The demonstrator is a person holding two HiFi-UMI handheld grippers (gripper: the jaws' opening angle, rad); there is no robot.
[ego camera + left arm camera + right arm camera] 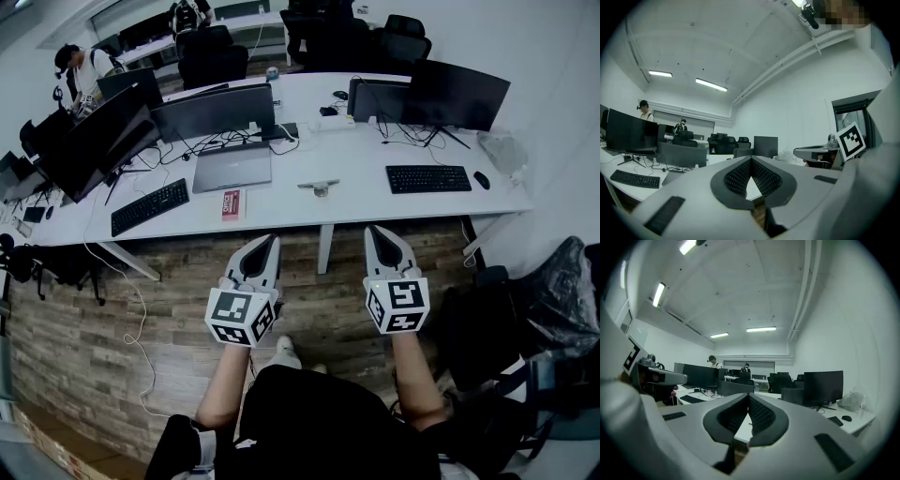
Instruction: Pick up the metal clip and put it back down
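You're holding both grippers level, just short of the desk (361, 199). The left gripper (271, 241) and right gripper (376, 231) both have jaws closed tip to tip, nothing in them. The clip (320, 187) sits near the desk's front edge, between the laptop (232, 167) and the right keyboard (428, 178).

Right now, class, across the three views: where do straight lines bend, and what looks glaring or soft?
Head view: the desk bows, the floor planks curve. Left gripper view: black fisheye ring, ceiling lights glare, the near left gripper is soft. Right gripper view: same ring, a strip light blown out.
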